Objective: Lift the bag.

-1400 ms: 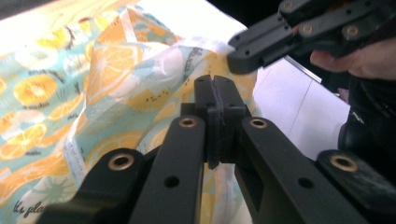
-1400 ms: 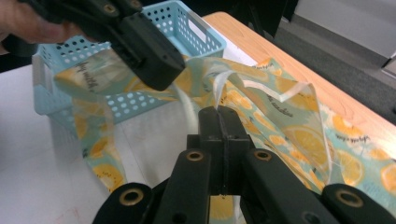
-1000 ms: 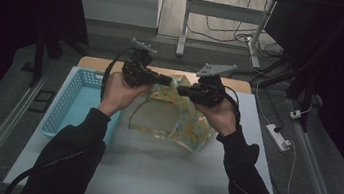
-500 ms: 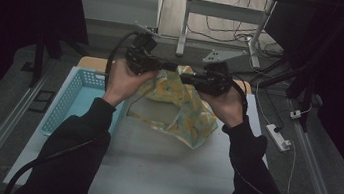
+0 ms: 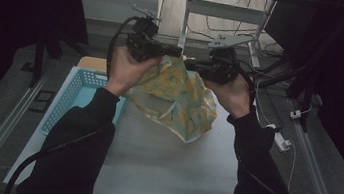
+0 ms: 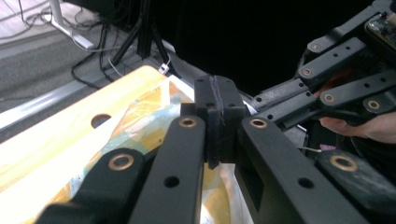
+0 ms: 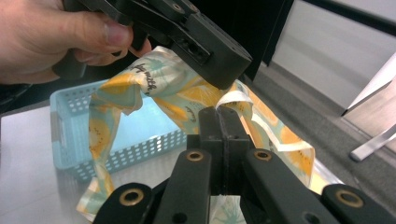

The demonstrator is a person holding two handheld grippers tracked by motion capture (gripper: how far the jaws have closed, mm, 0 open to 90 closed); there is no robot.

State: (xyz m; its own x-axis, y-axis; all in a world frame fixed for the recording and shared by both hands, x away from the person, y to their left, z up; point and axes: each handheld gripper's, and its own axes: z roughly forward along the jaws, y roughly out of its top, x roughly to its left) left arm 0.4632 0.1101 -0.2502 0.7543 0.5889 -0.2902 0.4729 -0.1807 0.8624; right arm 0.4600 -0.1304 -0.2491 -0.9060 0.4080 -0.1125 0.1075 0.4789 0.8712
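A thin cloth printed with yellow lemon slices on pale green hangs in the air above the far half of the table. My left gripper is shut on its upper edge, and my right gripper is shut on the same edge a short way to the right, jaws facing each other. In the left gripper view the jaws press together with the cloth below them. In the right gripper view the closed right gripper pinches a white-hemmed fold of the cloth, with the left gripper's body just above.
A light blue perforated basket sits at the table's left side, partly under my left forearm. A wooden board lies past the table's far edge. Metal stand legs and cables crowd the floor beyond, and a white power strip lies right.
Both grippers rose and moved away from me while closing toward each other, lifting the cloth off the table so that it now hangs bunched between them.
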